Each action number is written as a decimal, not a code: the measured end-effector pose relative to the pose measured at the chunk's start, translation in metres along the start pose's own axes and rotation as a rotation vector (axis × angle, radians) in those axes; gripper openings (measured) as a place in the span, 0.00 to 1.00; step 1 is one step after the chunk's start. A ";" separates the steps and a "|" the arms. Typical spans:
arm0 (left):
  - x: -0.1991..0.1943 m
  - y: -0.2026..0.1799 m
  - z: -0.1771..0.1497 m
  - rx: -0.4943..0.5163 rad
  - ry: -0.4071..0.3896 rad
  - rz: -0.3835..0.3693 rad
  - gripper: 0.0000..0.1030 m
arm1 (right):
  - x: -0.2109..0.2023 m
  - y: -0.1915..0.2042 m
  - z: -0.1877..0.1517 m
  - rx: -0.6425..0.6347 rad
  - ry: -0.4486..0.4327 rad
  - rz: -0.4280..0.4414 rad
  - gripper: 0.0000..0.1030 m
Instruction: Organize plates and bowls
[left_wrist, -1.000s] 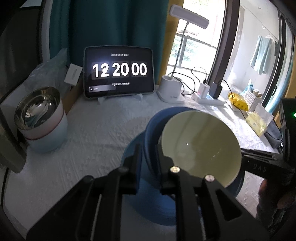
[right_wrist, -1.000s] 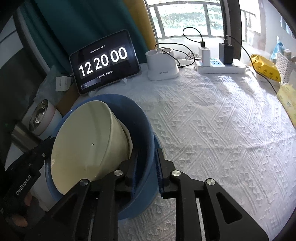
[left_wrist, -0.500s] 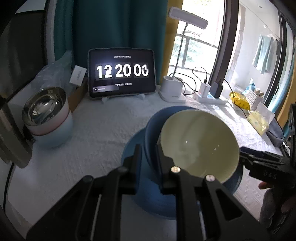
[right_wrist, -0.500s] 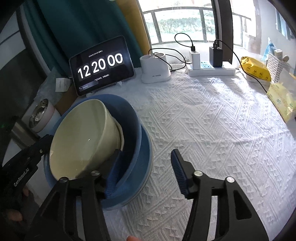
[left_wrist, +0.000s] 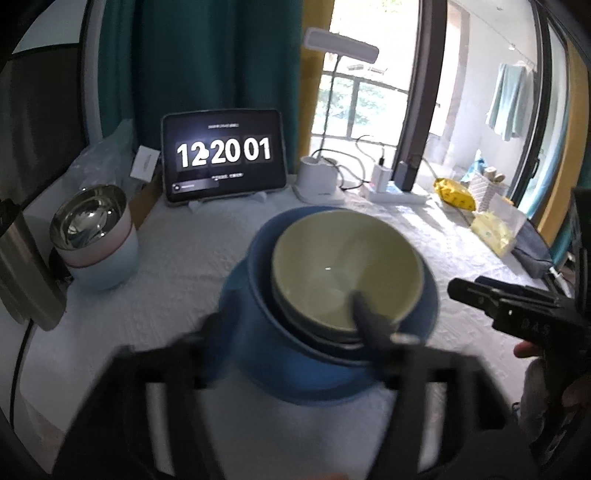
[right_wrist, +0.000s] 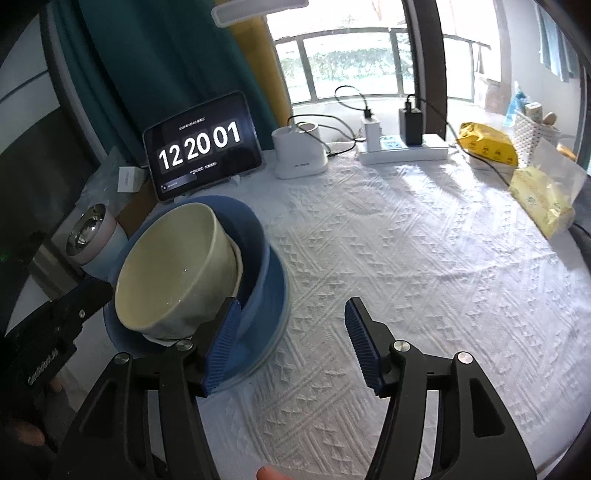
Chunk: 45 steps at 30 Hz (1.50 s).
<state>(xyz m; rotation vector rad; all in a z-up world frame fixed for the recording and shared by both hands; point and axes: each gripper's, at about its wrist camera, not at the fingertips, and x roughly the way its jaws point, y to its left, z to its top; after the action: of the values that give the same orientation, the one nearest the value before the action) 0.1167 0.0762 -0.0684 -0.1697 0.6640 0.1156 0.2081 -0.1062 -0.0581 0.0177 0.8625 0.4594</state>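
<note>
Cream bowl (right_wrist: 177, 269) sits nested in a blue bowl (right_wrist: 255, 240) on a blue plate (right_wrist: 275, 295), on the white tablecloth (right_wrist: 406, 258). Only the left view shows the steel bowl's (left_wrist: 88, 218) interior. Both grippers, left (left_wrist: 291, 325) and right (right_wrist: 291, 343), clamped a second ago, are opening and have let go of the stack.

Teal curtain (right_wrist: 155, 70) behind white-clothed table (right_wrist: 424, 258); daylight through railed window (right_wrist: 343, 55); desk lamp (left_wrist: 341, 46) unlit.

Daylight enters through the window (right_wrist: 351, 55) behind the table, overexposing the panes. The left gripper (left_wrist: 288, 332) appears motion-blurred. Both fisheye views curve and darken at the edges.
</note>
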 end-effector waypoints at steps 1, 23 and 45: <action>-0.002 -0.002 0.000 0.000 -0.002 -0.003 0.68 | -0.003 -0.002 -0.001 0.004 -0.005 -0.004 0.60; -0.074 -0.045 -0.006 0.054 -0.200 -0.026 0.87 | -0.098 -0.033 -0.025 0.008 -0.180 -0.120 0.61; -0.138 -0.063 -0.007 0.107 -0.336 -0.023 0.87 | -0.201 -0.044 -0.045 -0.014 -0.468 -0.292 0.61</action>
<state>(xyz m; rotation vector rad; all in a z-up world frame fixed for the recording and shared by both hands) 0.0146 0.0061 0.0197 -0.0526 0.3317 0.0835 0.0799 -0.2326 0.0500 -0.0138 0.3916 0.1730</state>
